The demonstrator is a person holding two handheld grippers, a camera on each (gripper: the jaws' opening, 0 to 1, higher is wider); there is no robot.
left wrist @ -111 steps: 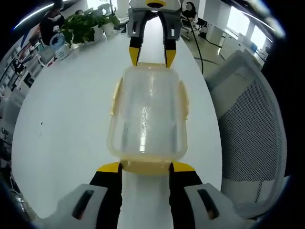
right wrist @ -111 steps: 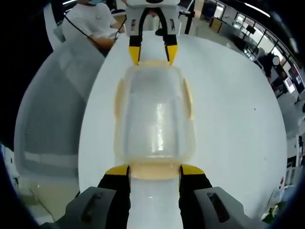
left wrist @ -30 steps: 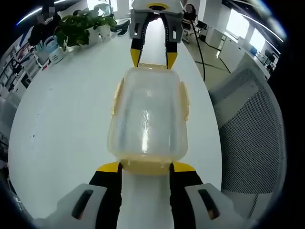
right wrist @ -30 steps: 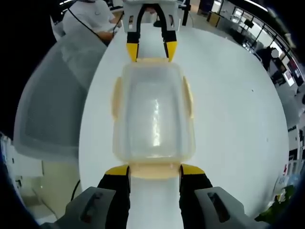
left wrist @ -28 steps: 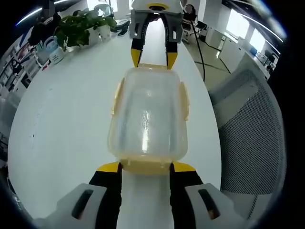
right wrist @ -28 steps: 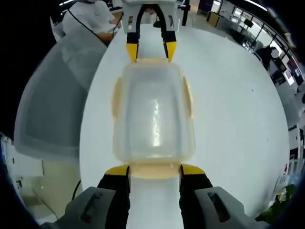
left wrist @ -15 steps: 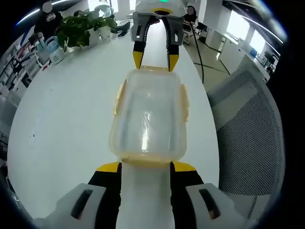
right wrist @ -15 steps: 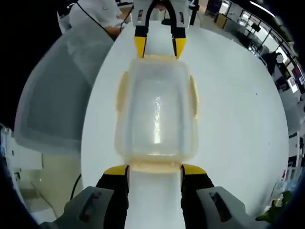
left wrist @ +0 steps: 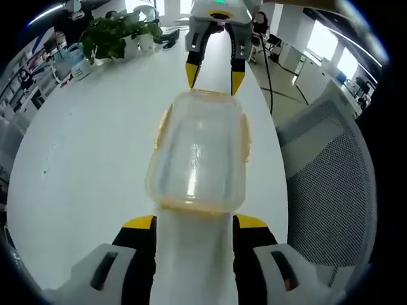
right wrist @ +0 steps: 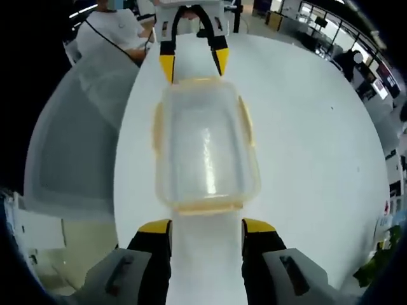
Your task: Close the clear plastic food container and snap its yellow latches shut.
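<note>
The clear plastic container (left wrist: 198,149) with its lid on lies lengthwise on the white table (left wrist: 82,146). Yellow latches show on both long sides and both ends; the near end latch (left wrist: 194,206) is a thin yellow strip. In the left gripper view my left gripper (left wrist: 194,222) is open, its yellow tips a short way back from the near end. My right gripper (left wrist: 214,76) is open just beyond the far end. In the right gripper view the container (right wrist: 205,143) lies between my right gripper (right wrist: 206,227) and the left gripper (right wrist: 194,65). Neither touches it.
A grey mesh office chair (left wrist: 324,178) stands close to the table's edge, seen also as the chair (right wrist: 70,140) in the right gripper view. Potted plants (left wrist: 114,35) stand at the table's far end. A person in a white shirt (right wrist: 117,28) sits beyond the chair.
Both grippers have drawn back from the container's end latches, which their tips flanked before. A gap of bare table now shows between each pair of tips and the container.
</note>
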